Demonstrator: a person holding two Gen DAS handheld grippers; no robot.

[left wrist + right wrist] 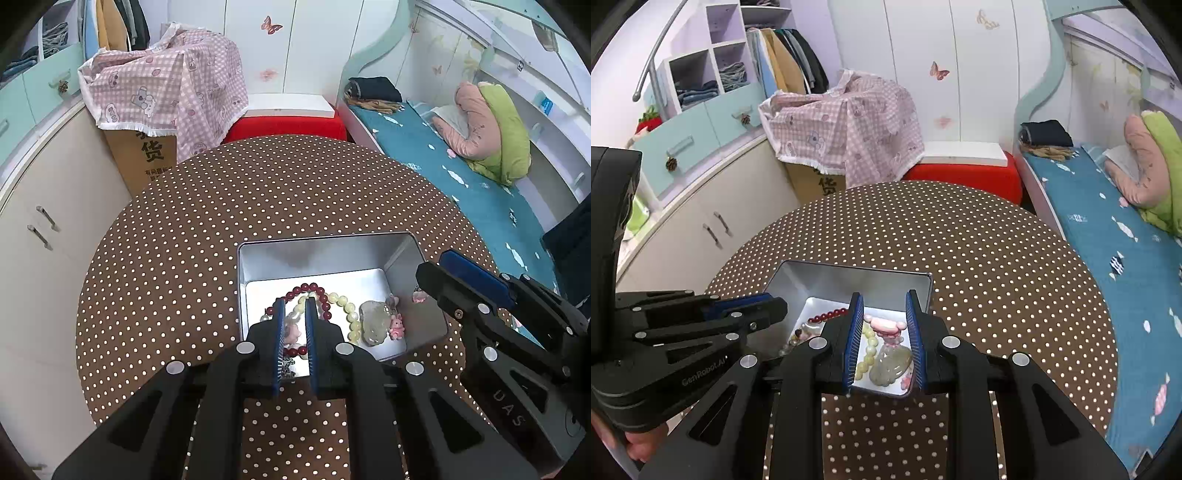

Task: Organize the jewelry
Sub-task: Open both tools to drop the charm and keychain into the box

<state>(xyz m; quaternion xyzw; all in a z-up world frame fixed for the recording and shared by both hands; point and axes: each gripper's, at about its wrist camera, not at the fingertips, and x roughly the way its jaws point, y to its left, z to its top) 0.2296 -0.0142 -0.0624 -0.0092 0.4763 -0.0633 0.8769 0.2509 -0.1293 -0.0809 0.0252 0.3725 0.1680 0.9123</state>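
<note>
Between the slightly spread fingers of the left hand-held gripper (295,306): beads (325,301) in tin (417,254). Lower slowly, pinch one strand only.

A home bedroom: a bed (461,177) with bedding, a wardrobe (783,62) of hanging clothes.

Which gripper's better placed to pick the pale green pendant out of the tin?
Right. The right gripper is open over the tin, and the pale green pendant lies between its fingers. The left gripper hangs over the dark red bead bracelet, off to the pendant's side.
</note>
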